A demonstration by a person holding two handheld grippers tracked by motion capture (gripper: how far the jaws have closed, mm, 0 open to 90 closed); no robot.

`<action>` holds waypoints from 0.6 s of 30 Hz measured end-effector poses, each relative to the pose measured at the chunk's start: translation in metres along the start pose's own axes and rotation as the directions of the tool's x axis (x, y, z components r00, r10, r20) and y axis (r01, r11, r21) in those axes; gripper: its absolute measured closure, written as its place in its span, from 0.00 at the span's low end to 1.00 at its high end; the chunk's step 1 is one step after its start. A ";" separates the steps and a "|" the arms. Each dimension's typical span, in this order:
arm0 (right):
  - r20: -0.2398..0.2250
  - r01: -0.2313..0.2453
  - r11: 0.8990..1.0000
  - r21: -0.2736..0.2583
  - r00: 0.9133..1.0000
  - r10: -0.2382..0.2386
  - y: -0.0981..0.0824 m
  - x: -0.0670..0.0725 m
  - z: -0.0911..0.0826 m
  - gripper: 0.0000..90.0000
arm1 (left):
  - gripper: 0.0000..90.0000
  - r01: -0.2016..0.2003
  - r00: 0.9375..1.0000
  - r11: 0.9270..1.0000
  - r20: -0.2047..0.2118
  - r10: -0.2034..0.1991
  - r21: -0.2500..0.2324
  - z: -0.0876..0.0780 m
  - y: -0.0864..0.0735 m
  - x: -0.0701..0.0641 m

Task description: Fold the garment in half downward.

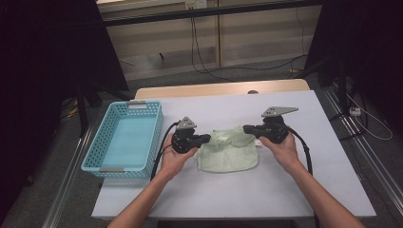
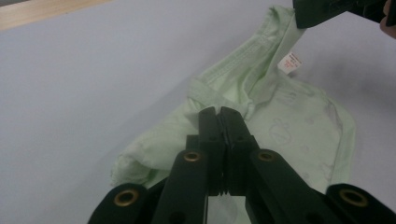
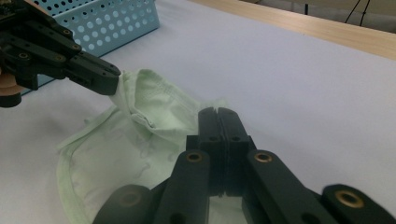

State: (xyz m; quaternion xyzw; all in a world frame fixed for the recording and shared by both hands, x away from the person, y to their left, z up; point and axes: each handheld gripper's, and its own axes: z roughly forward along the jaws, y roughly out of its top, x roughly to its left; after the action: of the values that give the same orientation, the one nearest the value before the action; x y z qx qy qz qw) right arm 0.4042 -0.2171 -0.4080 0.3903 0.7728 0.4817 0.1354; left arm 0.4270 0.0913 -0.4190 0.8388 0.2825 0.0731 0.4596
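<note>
Garment (image 1: 229, 151): pale green, small, soft knit, crumpled flat on the white tabletop (image 1: 285, 190), near its middle, between the two tools.

High view: upper edge is bunched and pulled up at both ends; lower part lies flat with a rounded hem. Left tool (image 1: 205, 138) pinches the upper left corner, right tool (image 1: 247, 129) pinches the upper right corner; both have jaws clamped together on fabric. Light blue perforated basket (image 1: 105, 142) sits to the left, apart from the garment.

Left gripper view: left tool (image 2: 220, 112) has jaws pressed together, tips on a fold of the green fabric. Ribbed seam band runs along the raised edge. White label with red print (image 2: 289, 64) hangs near the far corner, just under the right tool (image 2: 303, 21), which grips that corner. Faint printed pattern on the flat part.

Right gripper view: right tool (image 3: 218, 113) has jaws together, fabric under the tips. Left tool (image 3: 112, 81) holds the far corner lifted, stitched hem visible there. Basket (image 3: 116, 23) behind it.
</note>
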 end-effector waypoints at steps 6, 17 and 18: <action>-0.007 0.009 1.000 0.012 1.000 -0.009 -0.005 0.004 -0.004 1.00 | 0.98 -0.013 1.000 1.000 0.012 0.013 0.015 -0.003 -0.002 -0.003; -0.021 0.031 0.999 0.044 0.999 -0.030 -0.011 0.009 -0.005 1.00 | 0.98 -0.037 0.999 0.998 0.033 0.035 0.051 -0.007 -0.010 -0.009; -0.024 0.034 0.998 0.050 0.999 -0.033 -0.012 0.009 -0.005 1.00 | 0.98 -0.039 0.999 0.998 0.033 0.037 0.055 -0.007 -0.010 -0.010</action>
State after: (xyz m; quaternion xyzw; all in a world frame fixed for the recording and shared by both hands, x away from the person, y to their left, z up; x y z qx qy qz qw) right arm 0.3895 -0.2161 -0.4139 0.3752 0.7926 0.4642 0.1247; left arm 0.4120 0.0953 -0.4220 0.8575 0.2612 0.0607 0.4391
